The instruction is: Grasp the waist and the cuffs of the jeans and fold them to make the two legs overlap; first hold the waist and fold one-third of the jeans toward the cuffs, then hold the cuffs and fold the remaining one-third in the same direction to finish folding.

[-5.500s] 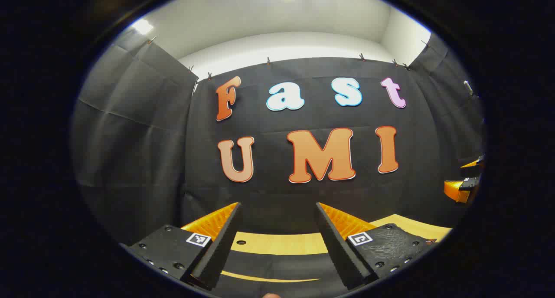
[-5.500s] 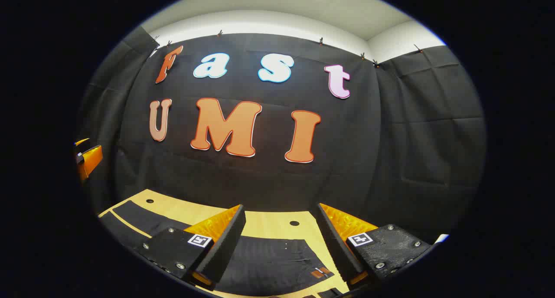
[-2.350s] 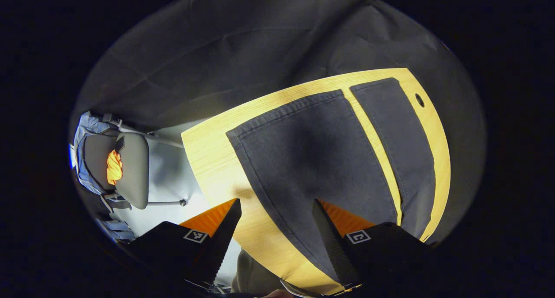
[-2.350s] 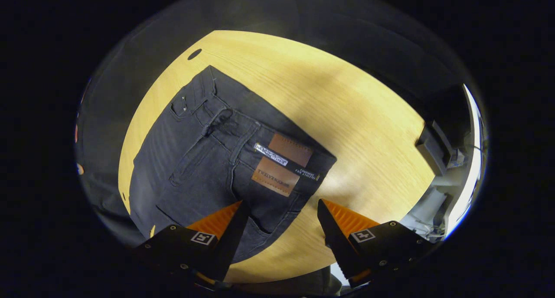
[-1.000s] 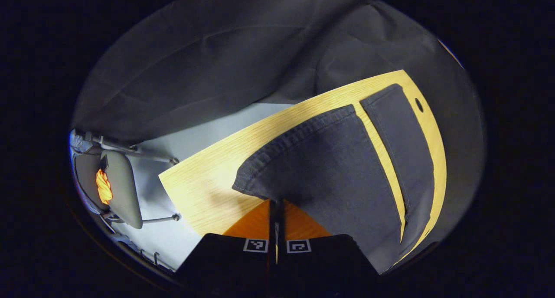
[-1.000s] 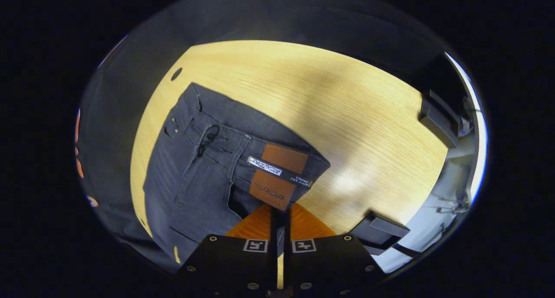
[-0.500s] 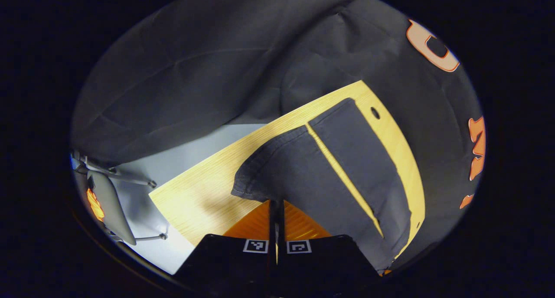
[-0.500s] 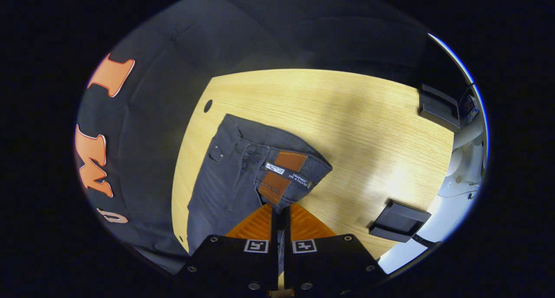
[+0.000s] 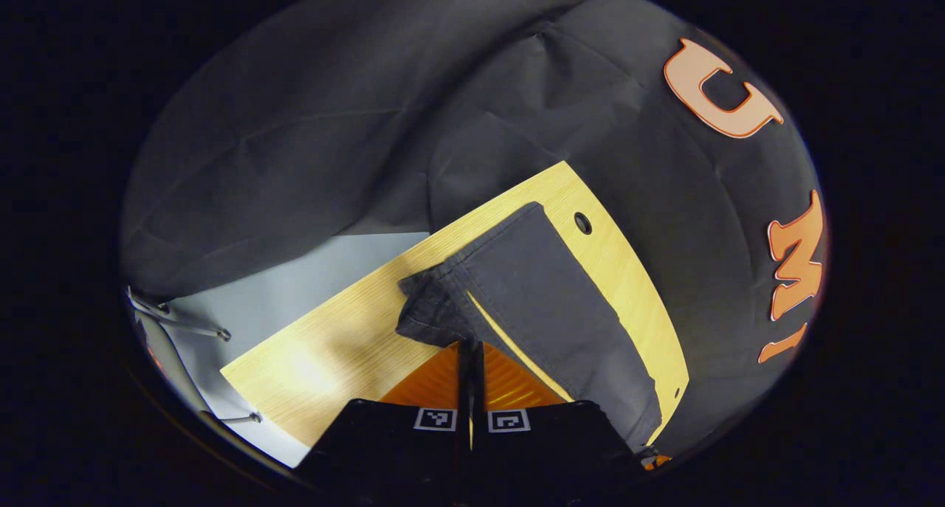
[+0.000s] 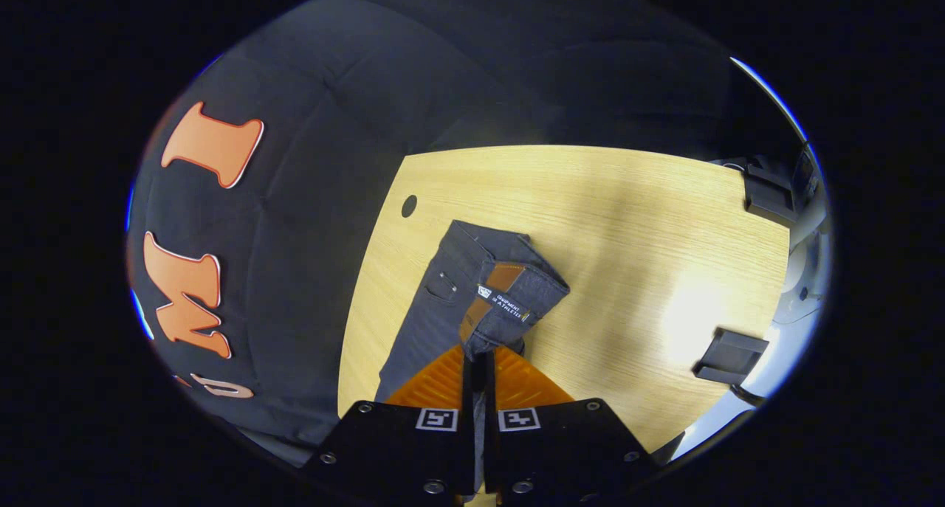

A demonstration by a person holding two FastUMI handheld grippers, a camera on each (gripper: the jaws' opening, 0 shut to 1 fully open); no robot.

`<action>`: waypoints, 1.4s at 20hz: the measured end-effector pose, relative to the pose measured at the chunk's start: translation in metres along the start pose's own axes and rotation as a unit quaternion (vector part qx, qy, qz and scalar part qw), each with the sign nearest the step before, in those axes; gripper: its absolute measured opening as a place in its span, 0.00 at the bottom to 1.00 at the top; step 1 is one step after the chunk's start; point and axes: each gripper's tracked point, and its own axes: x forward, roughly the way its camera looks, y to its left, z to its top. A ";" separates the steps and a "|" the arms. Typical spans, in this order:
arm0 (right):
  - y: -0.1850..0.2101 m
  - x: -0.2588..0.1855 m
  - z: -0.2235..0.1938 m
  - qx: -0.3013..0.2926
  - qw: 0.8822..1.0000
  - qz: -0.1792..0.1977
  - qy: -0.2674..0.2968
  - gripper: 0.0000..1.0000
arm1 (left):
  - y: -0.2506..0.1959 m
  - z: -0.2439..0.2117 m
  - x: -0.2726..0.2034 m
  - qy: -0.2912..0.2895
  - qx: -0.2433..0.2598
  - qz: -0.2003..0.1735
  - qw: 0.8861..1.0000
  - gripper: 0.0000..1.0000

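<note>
Left gripper view looks down from above the desk (image 9: pixel 325 345), a pale wood top with a small round hole (image 9: pixel 582 223) near its far corner. At the left of that view grey floor shows past the desk's edge. The left gripper (image 9: pixel 466 352) has its jaws pressed together on the hem corner of a cuff (image 9: pixel 428 311) of the jeans (image 9: pixel 546 300), and that corner is lifted off the wood and bunched. From the pinch the dark denim runs away to the lower right, its long axis slanting along the desk. A thin strip of bare wood shows as a line between the lifted leg and the leg lying flat beyond it, so the two legs seem partly overlapped, though the fisheye bend makes the amount hard to judge.

Right gripper view shows the other end of the garment. The right gripper (image 10: pixel 476 359) has its jaws closed on the waist (image 10: pixel 509 300), which is raised and folded over on itself, with a brown leather patch (image 10: pixel 496 289) and a dark label strip facing up. The jeans (image 10: pixel 428 330) run from the waist down toward the lower left, long axis roughly lengthwise to the desk (image 10: pixel 627 226). A round hole (image 10: pixel 408 206) sits in the wood just left of the waist. Farther right, well apart from the denim, two dark block-like objects (image 10: pixel 729 356) rest near the desk's edge.
</note>
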 end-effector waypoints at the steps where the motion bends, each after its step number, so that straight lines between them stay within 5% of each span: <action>1: 0.008 -0.001 0.003 0.007 1.000 0.002 -0.008 0.06 | -0.007 0.007 0.006 0.004 0.001 -0.007 1.000 0.01; 9: 0.039 0.025 0.014 0.010 1.000 -0.015 -0.005 0.06 | -0.032 0.053 0.053 0.028 0.015 0.012 0.999 0.01; 14: 0.041 0.037 0.015 0.002 1.000 -0.017 0.013 0.06 | 0.018 0.015 0.066 0.095 0.000 0.096 0.991 0.01; 17: 0.039 0.047 0.016 -0.004 1.000 -0.017 0.021 0.06 | 0.011 -0.003 0.087 0.127 0.015 0.119 0.985 0.49; 18: 0.037 0.048 0.017 -0.006 1.000 -0.020 0.020 0.06 | 0.003 -0.006 0.093 0.132 0.030 0.124 0.983 0.49; 20: 0.036 0.048 0.016 -0.008 0.999 -0.021 0.025 0.06 | -0.002 -0.007 0.113 0.138 0.057 0.153 0.977 0.74; 28: 0.036 0.052 0.017 -0.010 0.999 -0.020 0.034 0.06 | -0.020 -0.002 0.149 0.147 0.081 0.196 0.966 0.72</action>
